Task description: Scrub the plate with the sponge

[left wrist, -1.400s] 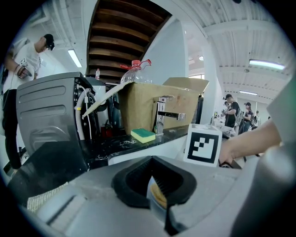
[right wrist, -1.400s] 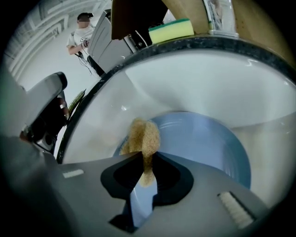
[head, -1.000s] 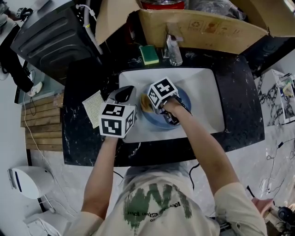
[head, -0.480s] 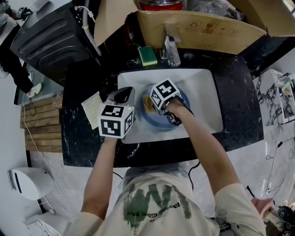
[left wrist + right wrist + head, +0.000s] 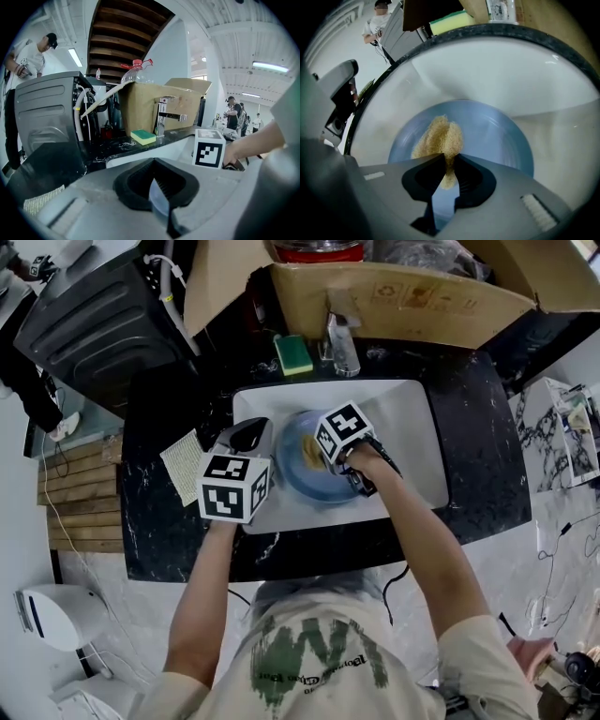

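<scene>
- A black counter [image 5: 487, 474] with white streaks is holding a white sink [image 5: 412, 442] in its middle.
- A blue plate [image 5: 497, 136] is sitting inside the sink, over on its left side.
- The left gripper [image 5: 157, 185] is pinching the left rim of the plate. Its jaws are almost together, with the thin blue edge between them.
- The right gripper [image 5: 449, 161] is squeezing a tan sponge [image 5: 440, 136], with its jaws tight on it.
- The tan sponge is pressing on the inside of the plate, a little left of the middle.
- A green and yellow sponge [image 5: 293, 353] is lying on the far side of the counter, just left of the tap [image 5: 342, 343].
- A cardboard box [image 5: 403, 292] is standing behind the tap, at the far edge.
- A pale cloth [image 5: 186, 463] is lying on the counter left of the sink, near the left gripper.
- A dark grey machine [image 5: 94, 320] is standing at the far left.
</scene>
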